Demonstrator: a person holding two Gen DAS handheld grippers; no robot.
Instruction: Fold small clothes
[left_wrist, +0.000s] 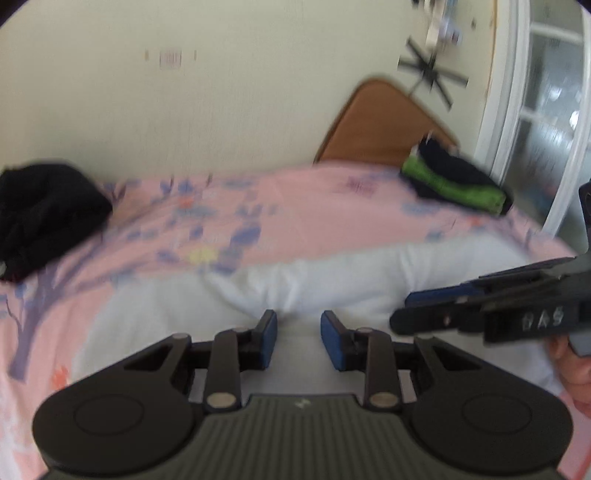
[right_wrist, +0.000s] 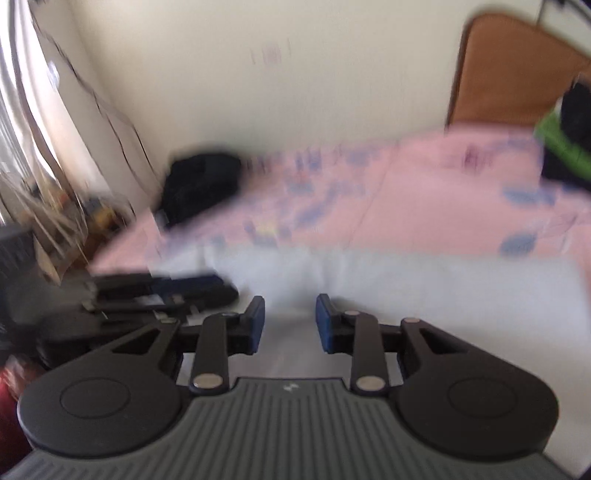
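Covering the bed (left_wrist: 303, 206) is a pink flowered sheet, with a white garment (left_wrist: 332, 280) spread along its near edge. Left gripper (left_wrist: 298, 341) and right gripper (right_wrist: 290, 323) hover over the garment, jaws narrowly parted, empty.

Motion blur smears the black clothes (right_wrist: 201, 186) beyond telling.

Reading almost nothing here; both views blurring. Seeing pale raised characters on side of my right gripper (left_wrist: 402, 312) in left wrist view, looking like "BAS", too smeared for certainty. Seeing small pale logo mark on ribbed grey body of each gripper, not reading as letters. Seeing faint reddish marks on wall (left_wrist: 170, 58), illegible.
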